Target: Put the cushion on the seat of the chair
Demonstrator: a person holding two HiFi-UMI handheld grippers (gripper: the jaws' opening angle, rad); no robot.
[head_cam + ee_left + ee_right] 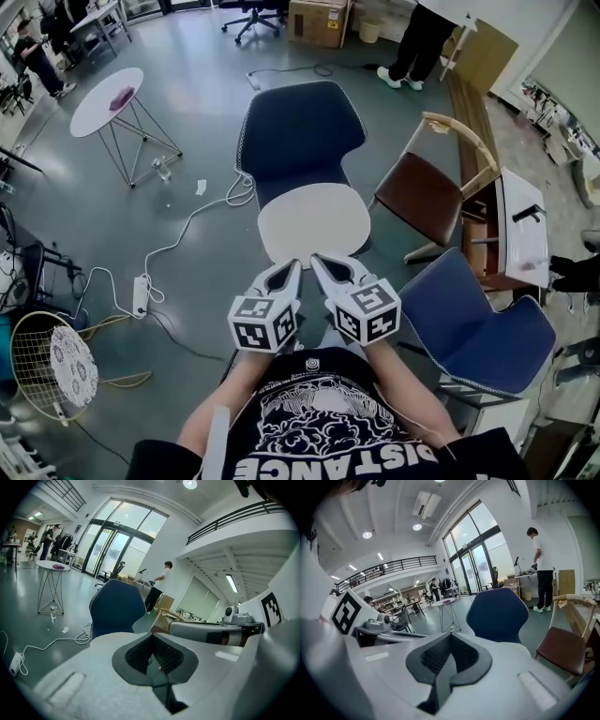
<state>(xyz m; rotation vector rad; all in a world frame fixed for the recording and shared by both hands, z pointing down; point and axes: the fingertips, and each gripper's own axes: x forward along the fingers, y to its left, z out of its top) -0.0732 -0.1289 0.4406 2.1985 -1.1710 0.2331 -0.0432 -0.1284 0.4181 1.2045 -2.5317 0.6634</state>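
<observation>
Left gripper (pixel 293 266) is clenched on nothing. The right gripper (pixel 320 262) beside it is pinched closed and empty too, and both tips sit at the near edge of the cushion (pixel 314 220). The cushion lies flat on the seat of the blue chair (pixel 300 131), at 12 o'clock from my hands. I judge the placing done, so the care goes into backing off. I draw both straight toward 6 o'clock, slightly lifted, so no tip drags the rim askew.
</observation>
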